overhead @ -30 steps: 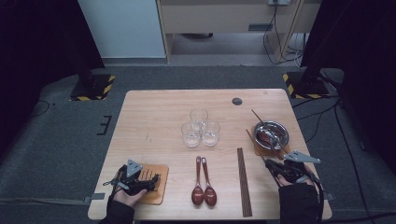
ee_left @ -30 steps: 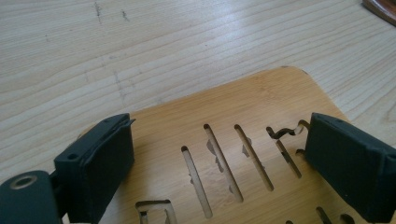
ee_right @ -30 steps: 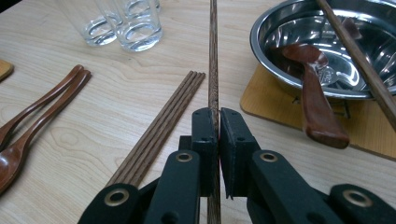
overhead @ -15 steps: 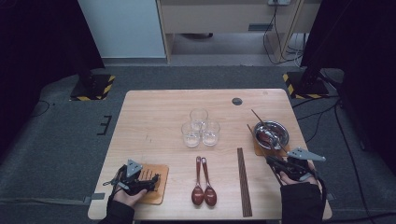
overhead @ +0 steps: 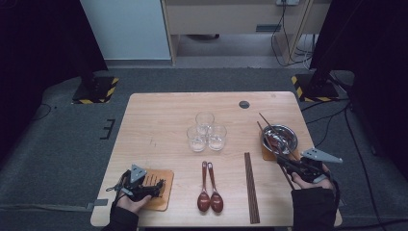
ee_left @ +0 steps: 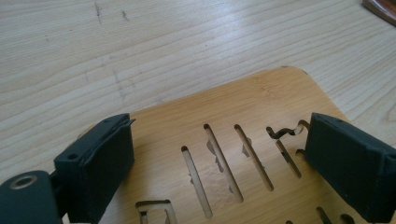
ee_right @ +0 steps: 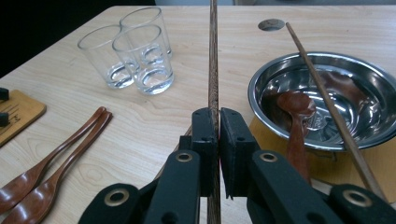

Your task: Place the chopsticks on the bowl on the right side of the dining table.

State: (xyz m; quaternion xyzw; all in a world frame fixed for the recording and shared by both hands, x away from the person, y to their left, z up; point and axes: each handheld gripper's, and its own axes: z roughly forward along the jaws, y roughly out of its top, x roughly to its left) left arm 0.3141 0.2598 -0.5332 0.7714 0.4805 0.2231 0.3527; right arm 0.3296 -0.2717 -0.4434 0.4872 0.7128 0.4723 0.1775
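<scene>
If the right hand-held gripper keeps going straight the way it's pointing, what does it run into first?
Probably nothing on the table soon. The right hand-held gripper, shut on a dark wooden chopstick, aims between the three clear glass tumblers and the round steel bowl. Depth is unclear, so the bowl's rim may be close.

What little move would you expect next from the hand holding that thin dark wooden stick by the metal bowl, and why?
Probably carrying it across to lay it beside its mate. The right gripper is shut on one dark wooden chopstick, while the other chopstick leans on the round steel bowl holding a brown wooden spoon. Just a guess.
</scene>
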